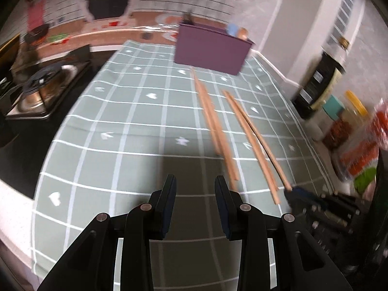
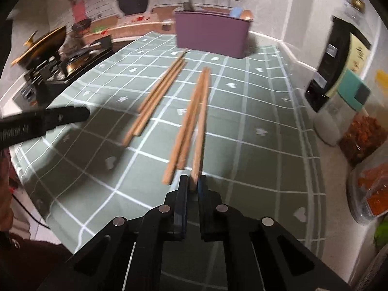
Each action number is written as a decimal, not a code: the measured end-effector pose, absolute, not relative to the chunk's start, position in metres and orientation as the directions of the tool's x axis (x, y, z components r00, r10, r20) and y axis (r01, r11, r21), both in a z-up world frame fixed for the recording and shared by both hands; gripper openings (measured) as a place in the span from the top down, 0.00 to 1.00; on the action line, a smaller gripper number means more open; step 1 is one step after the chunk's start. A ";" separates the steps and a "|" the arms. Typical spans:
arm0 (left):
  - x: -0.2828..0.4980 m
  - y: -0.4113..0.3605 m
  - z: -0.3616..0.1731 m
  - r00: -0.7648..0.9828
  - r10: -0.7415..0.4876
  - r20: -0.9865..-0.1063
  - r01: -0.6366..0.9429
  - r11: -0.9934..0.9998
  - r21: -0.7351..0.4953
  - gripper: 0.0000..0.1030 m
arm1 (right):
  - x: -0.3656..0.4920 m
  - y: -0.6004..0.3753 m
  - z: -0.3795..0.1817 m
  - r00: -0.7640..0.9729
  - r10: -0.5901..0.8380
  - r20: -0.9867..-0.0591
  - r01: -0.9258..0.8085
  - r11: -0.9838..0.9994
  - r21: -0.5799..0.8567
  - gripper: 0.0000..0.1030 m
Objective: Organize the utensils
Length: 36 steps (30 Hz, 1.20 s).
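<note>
chopstick (image 2: 200, 126) end pinched in right gripper (image 2: 193, 184)

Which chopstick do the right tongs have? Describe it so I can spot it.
On the green checked cloth, before the purple bin, lie two bundles of wooden chopsticks. The held chopstick is rightmost in the near bundle. Alone among them, its near end sits pinched in the right tongs.

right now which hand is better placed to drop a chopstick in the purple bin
Right. The right gripper is already shut on a chopstick, aimed toward the purple bin. The left gripper is open and holds nothing, off to the side of the chopsticks.
</note>
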<state>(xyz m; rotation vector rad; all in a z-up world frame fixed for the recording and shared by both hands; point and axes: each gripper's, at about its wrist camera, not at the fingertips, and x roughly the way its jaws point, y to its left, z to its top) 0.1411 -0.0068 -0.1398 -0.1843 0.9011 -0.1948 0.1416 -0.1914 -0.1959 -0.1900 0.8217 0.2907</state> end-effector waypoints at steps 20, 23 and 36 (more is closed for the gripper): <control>0.157 -0.065 -0.163 0.571 -0.149 -0.807 0.111 0.988 -0.104 0.83 | 0.149 -0.250 -0.184 0.683 0.176 -0.709 -0.171 0.982 0.079 0.94; 0.155 -0.066 -0.163 0.573 -0.151 -0.806 0.129 0.987 -0.094 0.93 | 0.150 -0.250 -0.183 0.683 0.173 -0.710 -0.168 0.983 0.078 0.94; 0.149 -0.042 -0.110 0.683 -0.184 -0.707 0.170 0.981 -0.091 0.94 | 0.149 -0.241 -0.167 0.716 0.148 -0.682 -0.176 0.984 0.029 0.94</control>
